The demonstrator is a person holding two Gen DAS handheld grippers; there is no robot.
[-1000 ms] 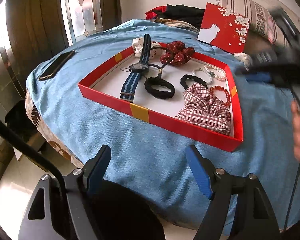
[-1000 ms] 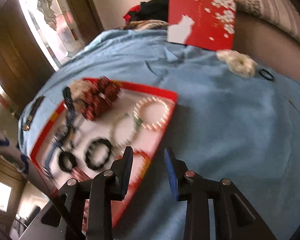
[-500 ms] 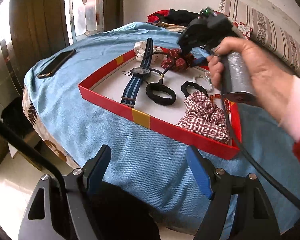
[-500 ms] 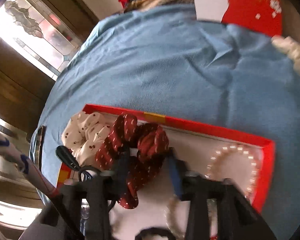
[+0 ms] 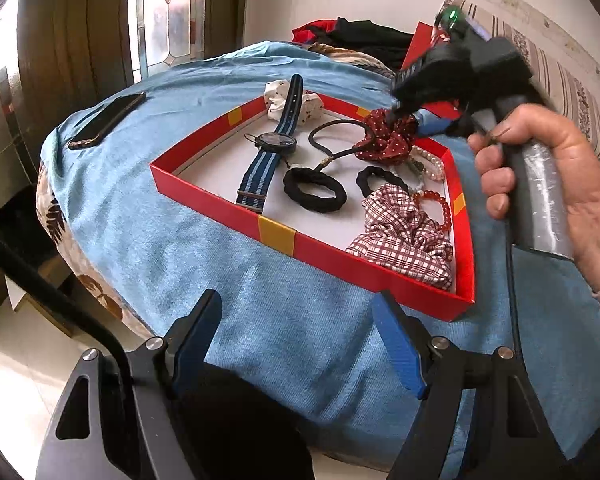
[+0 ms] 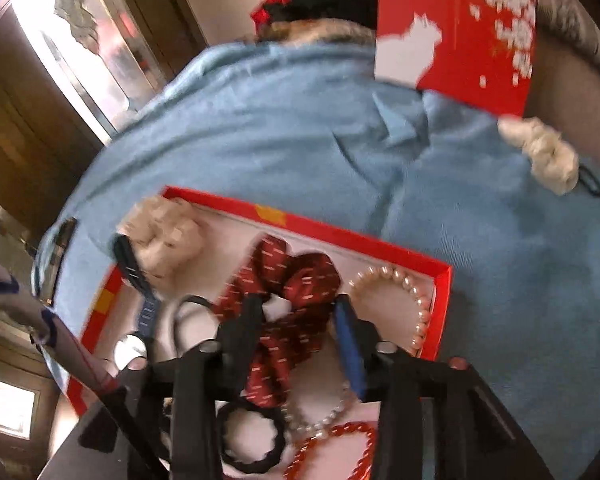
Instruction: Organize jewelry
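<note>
Blurring: the right wrist view was smeared, so the beads and the watch (image 6: 142,312) there were hard to read.
Hidden: the right gripper's (image 5: 410,122) body covered the far right corner of the tray (image 5: 276,236) in the left wrist view; the box lid (image 6: 460,36) showed there only as a red sliver.
Cut off: the person's hand (image 5: 540,184) ran out of the right edge at a pink cuff.
Surface: a blue cloth (image 5: 260,312) lay over a rounded table, with a phone (image 5: 106,120) at its far left.
Room: stained glass (image 5: 168,12) and dark wood stood behind; a striped cushion lay at far right.
Tray contents: watch, two black hair ties (image 5: 314,190), a checked scrunchie (image 5: 404,236) at near right, a red bead bracelet (image 5: 434,206), a pearl bracelet (image 6: 396,304), and a white scrunchie (image 5: 292,100) at the far corner.
Outside the tray: a cream scrunchie (image 6: 544,154) lay on the cloth at far right.
Red scrunchie (image 6: 284,300): it was in the tray's far part, between the right gripper's fingers (image 6: 350,344).
Right gripper: jaws were opening, partly apart; whether the pads pressed the scrunchie could not be told.
Left gripper (image 5: 298,340): jaws stood wide apart, empty, above the near cloth.
</note>
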